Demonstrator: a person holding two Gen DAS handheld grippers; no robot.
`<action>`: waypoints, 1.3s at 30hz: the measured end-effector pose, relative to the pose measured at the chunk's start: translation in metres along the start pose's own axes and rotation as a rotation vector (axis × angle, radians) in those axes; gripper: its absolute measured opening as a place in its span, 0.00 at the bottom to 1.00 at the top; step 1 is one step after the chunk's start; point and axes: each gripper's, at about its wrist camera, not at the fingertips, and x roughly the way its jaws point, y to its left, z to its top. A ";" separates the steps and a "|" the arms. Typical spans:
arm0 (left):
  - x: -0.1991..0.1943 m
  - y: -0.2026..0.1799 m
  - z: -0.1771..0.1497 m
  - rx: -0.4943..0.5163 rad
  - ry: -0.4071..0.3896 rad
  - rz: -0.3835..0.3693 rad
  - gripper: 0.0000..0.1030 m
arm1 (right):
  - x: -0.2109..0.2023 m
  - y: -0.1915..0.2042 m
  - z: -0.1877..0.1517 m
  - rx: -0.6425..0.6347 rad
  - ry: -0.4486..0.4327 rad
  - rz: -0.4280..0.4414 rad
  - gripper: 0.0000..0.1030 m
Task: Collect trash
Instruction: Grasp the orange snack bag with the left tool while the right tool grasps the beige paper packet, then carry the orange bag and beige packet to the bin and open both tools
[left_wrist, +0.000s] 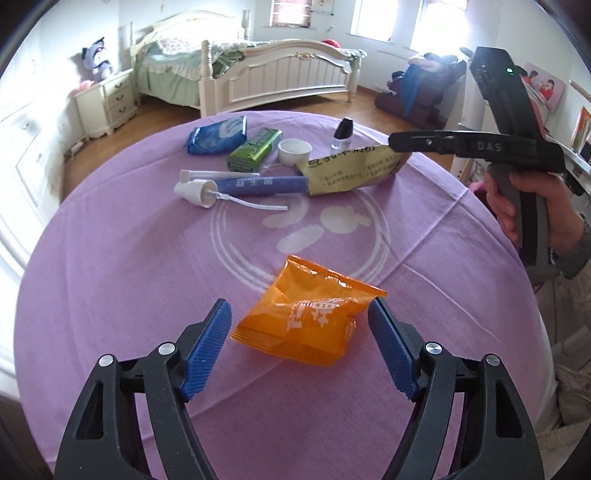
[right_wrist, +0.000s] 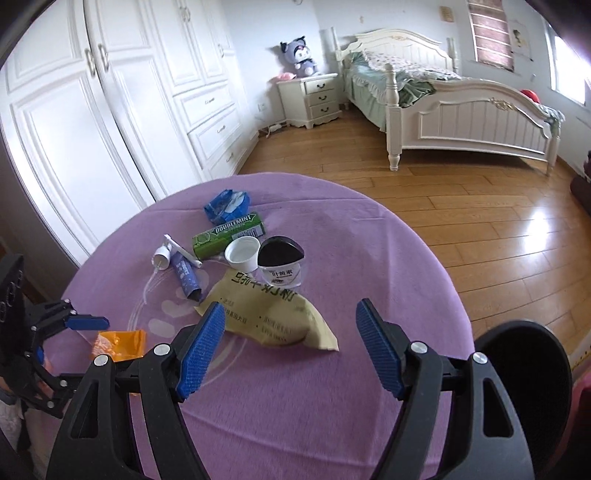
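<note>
An orange snack wrapper (left_wrist: 306, 317) lies on the purple tablecloth (left_wrist: 129, 280). My left gripper (left_wrist: 300, 314) is open, with the wrapper between its blue pads. My right gripper (right_wrist: 290, 317) is open above a tan paper packet (right_wrist: 273, 317), which also shows in the left wrist view (left_wrist: 351, 171). Further back lie a blue spray tube (left_wrist: 243, 185), a green gum pack (left_wrist: 253, 149), a blue wrapper (left_wrist: 218, 136), a white cup (left_wrist: 294, 150) and a small black-capped bottle (left_wrist: 342, 133). The orange wrapper shows in the right wrist view (right_wrist: 120, 345) by the left gripper (right_wrist: 70, 325).
The round table stands in a bedroom with a bed (right_wrist: 461, 107), a nightstand (right_wrist: 314, 98) and white wardrobes (right_wrist: 110, 110). A black round bin (right_wrist: 528, 369) sits at the table's right edge. Wooden floor (right_wrist: 461, 221) surrounds the table.
</note>
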 end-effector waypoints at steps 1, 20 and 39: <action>0.002 0.001 0.000 -0.004 0.010 0.000 0.73 | 0.004 0.002 0.001 -0.009 0.013 0.001 0.71; 0.012 -0.006 0.014 0.022 0.019 -0.046 0.73 | -0.026 0.021 -0.033 0.081 -0.033 0.080 0.23; 0.002 -0.071 0.047 0.049 -0.108 -0.091 0.51 | -0.085 -0.035 -0.074 0.370 -0.230 0.076 0.23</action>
